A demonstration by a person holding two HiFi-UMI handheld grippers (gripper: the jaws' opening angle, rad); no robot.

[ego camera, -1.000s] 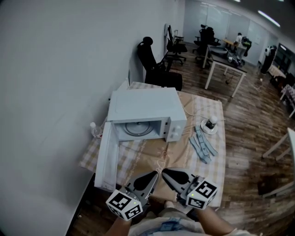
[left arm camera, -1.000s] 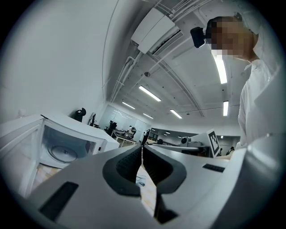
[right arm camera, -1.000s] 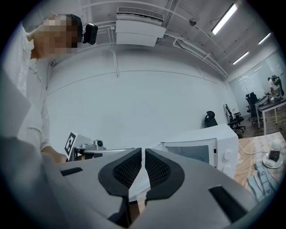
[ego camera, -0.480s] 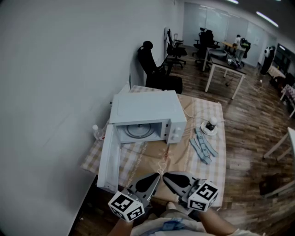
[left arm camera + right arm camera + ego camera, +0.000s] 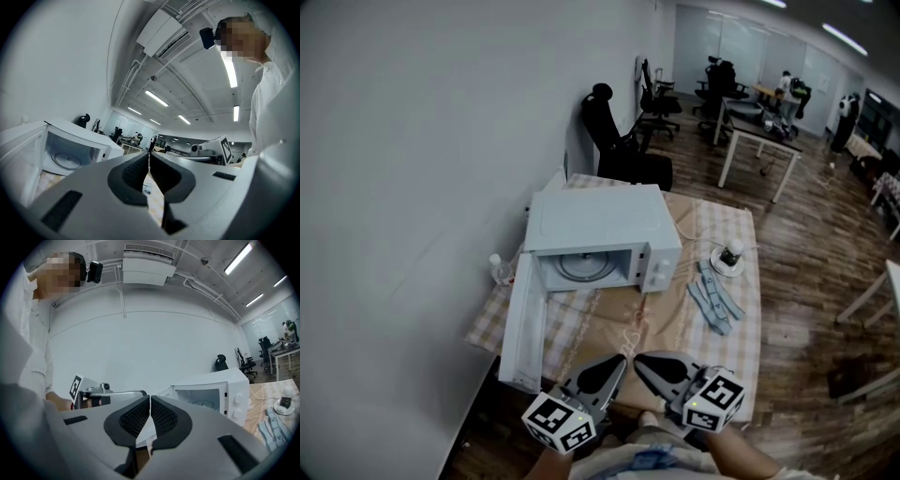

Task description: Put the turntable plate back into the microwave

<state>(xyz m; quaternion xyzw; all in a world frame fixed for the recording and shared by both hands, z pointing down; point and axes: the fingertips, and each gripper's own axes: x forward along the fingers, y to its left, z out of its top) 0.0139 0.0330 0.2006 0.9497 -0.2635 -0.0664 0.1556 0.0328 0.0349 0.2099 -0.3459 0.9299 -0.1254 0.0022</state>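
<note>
Low in the middle of the head view, my left claw (image 5: 617, 360) and right claw (image 5: 643, 360) sit side by side with their tips nearly touching. Each has its jaws pressed together on nothing: both gripper views show the ribbed pads closed against each other with no object between them. Over the last second neither claw has shifted in the frame to any degree that matters, and neither has opened. The only change I can find is a slight drift of the head camera, so the microwave (image 5: 598, 221) sits a touch lower in the frame than it did a second ago.

Up the frame from the claws lies a bare stretch of the bench (image 5: 609, 323) with its checked cloth. Beyond that, the microwave door (image 5: 521, 319) is swung fully open toward the lower left. Past the door, in the cavity, the turntable plate (image 5: 581, 266) lies flat on the oven floor. It is a round glass disc, also visible in both gripper views, and it is well apart from both claws.

I take the placing step to be already done: the plate is in, and my claws are empty and clear of the opening. Closing the door may be all that is left, though the task does not ask for it. Whether the plate is seated on its hub I cannot tell from this far.
</note>
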